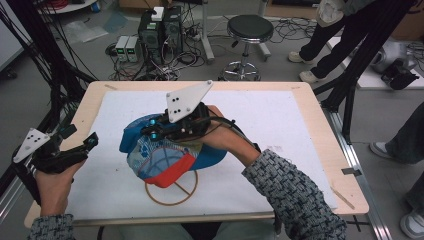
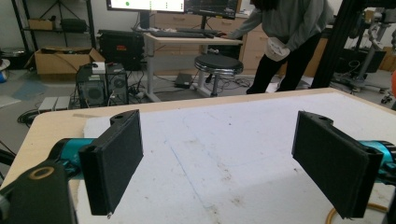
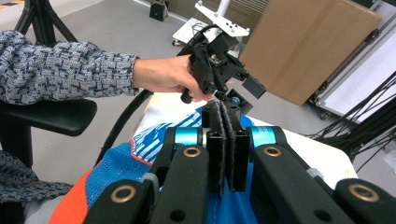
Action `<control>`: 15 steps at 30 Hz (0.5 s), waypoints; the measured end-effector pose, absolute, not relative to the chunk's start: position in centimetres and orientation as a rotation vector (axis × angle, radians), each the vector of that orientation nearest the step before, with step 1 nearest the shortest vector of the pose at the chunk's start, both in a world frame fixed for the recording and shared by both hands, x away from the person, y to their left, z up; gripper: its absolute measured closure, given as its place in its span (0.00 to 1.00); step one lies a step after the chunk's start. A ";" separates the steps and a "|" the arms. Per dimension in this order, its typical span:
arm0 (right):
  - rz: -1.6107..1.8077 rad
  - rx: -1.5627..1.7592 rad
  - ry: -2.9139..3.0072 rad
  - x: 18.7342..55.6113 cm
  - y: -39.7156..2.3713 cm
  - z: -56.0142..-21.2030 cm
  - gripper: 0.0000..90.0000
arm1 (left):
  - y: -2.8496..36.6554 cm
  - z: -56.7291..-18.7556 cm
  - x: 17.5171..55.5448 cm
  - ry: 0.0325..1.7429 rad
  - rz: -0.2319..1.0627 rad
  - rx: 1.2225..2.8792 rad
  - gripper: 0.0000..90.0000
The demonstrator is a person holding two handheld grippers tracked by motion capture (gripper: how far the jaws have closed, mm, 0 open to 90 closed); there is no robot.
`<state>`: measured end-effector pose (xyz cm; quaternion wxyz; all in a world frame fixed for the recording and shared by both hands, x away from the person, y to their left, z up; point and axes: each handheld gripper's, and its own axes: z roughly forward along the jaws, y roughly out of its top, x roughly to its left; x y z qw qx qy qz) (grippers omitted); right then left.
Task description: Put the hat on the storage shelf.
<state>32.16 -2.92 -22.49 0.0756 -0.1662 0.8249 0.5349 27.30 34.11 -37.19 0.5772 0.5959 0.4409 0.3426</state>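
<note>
A blue cap [image 1: 165, 160] with a patterned panel and an orange brim lies on the white mat [image 1: 280, 125], over a thin wooden ring [image 1: 172, 197]. My right gripper [image 1: 150, 134] reaches from the right onto the cap's crown. Its jaws are pressed together, and blue fabric [image 3: 116, 163] bunches up on both sides of the right gripper [image 3: 225, 106]. My left gripper [image 1: 92, 142] is held at the table's left edge, apart from the cap. The left gripper [image 2: 219, 163] stands wide open over bare mat with nothing between its pads. A bit of the ring [image 2: 331, 214] shows at lower right.
The wooden table [image 1: 320, 130] ends close to the mat on every side. Behind it stand a black stool [image 1: 249, 30] and computer cases [image 1: 160, 30] among cables. People stand at the back right [image 1: 340, 35]. Black frame posts [image 1: 350, 100] flank the table.
</note>
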 end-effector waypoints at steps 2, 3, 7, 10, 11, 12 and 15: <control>1.597 -0.500 2.477 32.2 -2.9 -22.5 0.97 | 34.1 -37.2 27.3 1.032 0.802 1.395 0.18; 1.596 -0.499 2.478 32.2 -2.9 -22.5 0.96 | 34.1 -37.2 27.3 1.032 0.802 1.395 0.18; 1.604 -0.484 2.470 32.3 -3.0 -22.6 0.91 | 34.1 -37.2 27.3 1.030 0.802 1.394 0.19; 1.606 -0.471 2.468 32.3 -3.0 -22.5 0.88 | 34.0 -37.2 27.3 1.030 0.802 1.394 0.19; 1.606 -0.471 2.468 32.3 -3.0 -22.5 0.88 | 34.0 -37.2 27.3 1.030 0.802 1.394 0.18; 1.615 -0.468 2.467 32.3 -3.1 -22.5 0.86 | 34.0 -37.2 27.3 1.030 0.802 1.394 0.18; 1.624 -0.450 2.461 32.4 -3.2 -22.5 0.79 | 34.0 -37.2 27.3 1.029 0.801 1.396 0.18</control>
